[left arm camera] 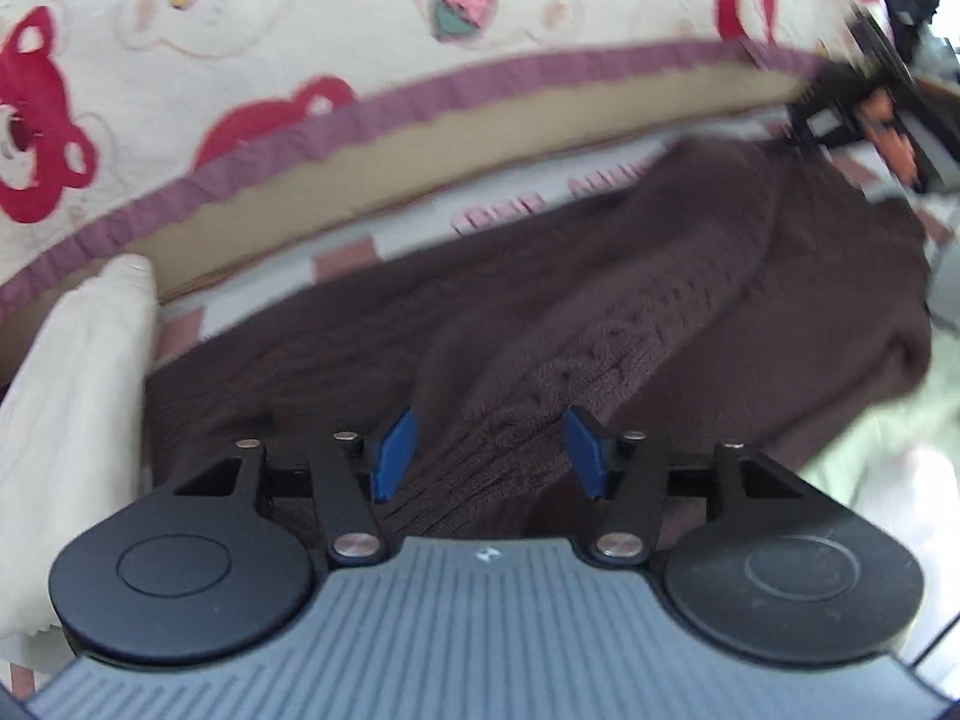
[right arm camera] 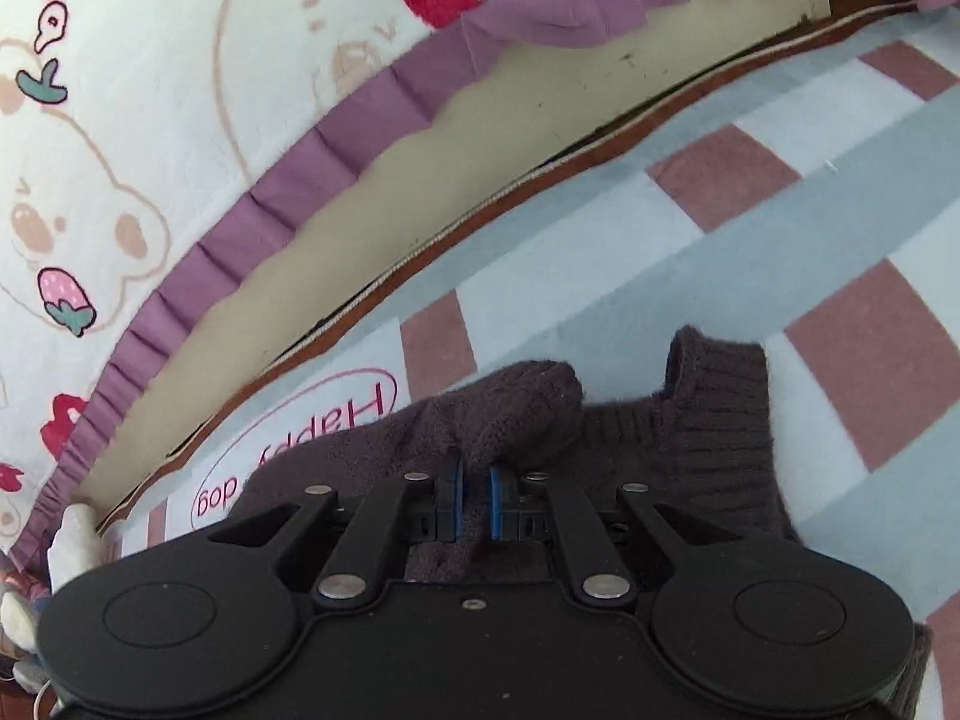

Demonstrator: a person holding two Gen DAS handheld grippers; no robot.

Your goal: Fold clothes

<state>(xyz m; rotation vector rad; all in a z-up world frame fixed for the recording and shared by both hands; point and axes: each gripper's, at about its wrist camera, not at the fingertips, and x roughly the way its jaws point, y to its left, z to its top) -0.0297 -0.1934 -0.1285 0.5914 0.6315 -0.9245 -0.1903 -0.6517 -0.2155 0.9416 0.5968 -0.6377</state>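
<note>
A flat checked sheet [right arm camera: 750, 252] of pale grey-blue, white and dusty-pink squares is the work surface, printed at about 8 o'clock in the right wrist view with an oval reading "Happy dog" [right arm camera: 300, 450] upside down, and bordered at 10 to 12 o'clock by a fleecy cream blanket [right arm camera: 150, 120] with bears, strawberries and a pleated purple frill. The dark brown cable-knit sweater [left arm camera: 600, 312] lies rumpled across the sheet, its ribbed collar [right arm camera: 720, 396] standing at 1 o'clock. The left gripper [left arm camera: 489, 450] hovers with blue pads spread apart over the knit, while the right gripper [right arm camera: 476, 501] has its jaws pinched onto a bunched fold of sweater.
</note>
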